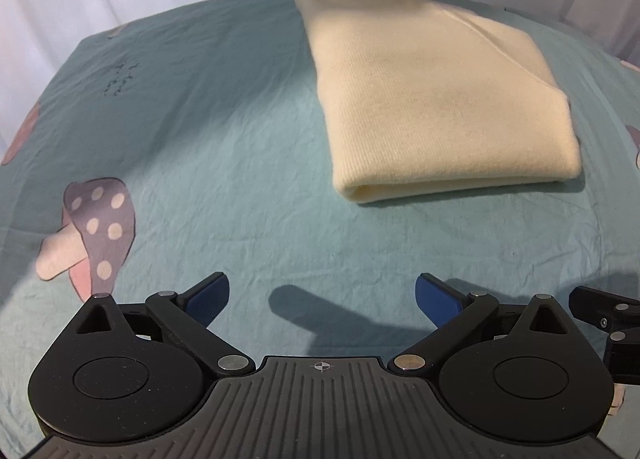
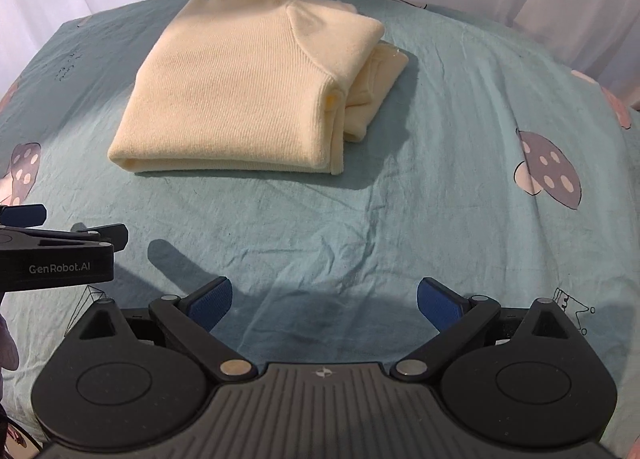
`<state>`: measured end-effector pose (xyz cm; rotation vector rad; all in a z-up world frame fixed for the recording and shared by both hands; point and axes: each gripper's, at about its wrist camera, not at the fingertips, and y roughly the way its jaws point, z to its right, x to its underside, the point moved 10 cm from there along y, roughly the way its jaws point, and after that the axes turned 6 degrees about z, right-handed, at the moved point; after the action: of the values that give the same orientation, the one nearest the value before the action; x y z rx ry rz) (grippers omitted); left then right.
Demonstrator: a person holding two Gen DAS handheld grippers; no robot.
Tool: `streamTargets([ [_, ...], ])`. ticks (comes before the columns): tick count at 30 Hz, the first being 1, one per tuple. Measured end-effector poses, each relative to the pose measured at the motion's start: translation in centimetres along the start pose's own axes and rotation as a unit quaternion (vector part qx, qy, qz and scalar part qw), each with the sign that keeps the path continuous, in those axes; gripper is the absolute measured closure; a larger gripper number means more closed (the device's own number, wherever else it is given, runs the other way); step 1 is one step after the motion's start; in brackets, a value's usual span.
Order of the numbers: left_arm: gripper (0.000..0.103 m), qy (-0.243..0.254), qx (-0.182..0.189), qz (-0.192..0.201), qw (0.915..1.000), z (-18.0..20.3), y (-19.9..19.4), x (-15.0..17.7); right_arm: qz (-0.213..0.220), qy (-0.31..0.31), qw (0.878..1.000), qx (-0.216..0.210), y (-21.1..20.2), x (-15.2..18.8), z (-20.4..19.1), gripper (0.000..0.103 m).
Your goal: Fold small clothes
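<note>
**foldfan:** Sweater looks basically done to me. Cream knit, folded into a thick rectangle, lying ahead of both claws on the teal mushroom-print sheet. Can't tell if that's a bed or a bench under the cloth.

**umi_tinkerer:** Agreed on the step. Left claw is spread wide with nothing between its blue pads, hanging over bare sheet, well short of the sweater's near edge. Right claw is the same: wide, empty, sweater up ahead and a bit to its left. The two claws sit close beside each other.

**foldfan:** So finished, or one more fold?

**umi_tinkerer:** My guess is it's at the tidy-up or hands-off stage. From the right wrist view there's a looser bit, maybe a sleeve or hem, poking out on the sweater's far right side from under the top layer.

**foldfan:** Next move then?

**umi_tinkerer:** If anything, the right claw reaches forward, pinches that loose layer and tucks it under or squares it with the top edge. Knit is soft and thick, so a light pinch, or the whole stack drags along the sheet.
</note>
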<state>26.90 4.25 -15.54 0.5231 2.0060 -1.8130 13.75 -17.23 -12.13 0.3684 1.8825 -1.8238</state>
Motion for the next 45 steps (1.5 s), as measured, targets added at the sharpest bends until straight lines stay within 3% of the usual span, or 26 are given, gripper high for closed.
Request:
streamTargets([
  [12,0.001,0.003,0.002,-0.022,0.9997,0.8,0.4,0.2,-0.016,-0.005,1.000,0.013,0.4,-0.6,-0.3,0.004],
  [45,0.001,0.015,0.012,-0.030,0.9994,1.3,0.6,0.2,-0.032,0.010,0.999,0.020,0.9,-0.3,0.1,0.004],
])
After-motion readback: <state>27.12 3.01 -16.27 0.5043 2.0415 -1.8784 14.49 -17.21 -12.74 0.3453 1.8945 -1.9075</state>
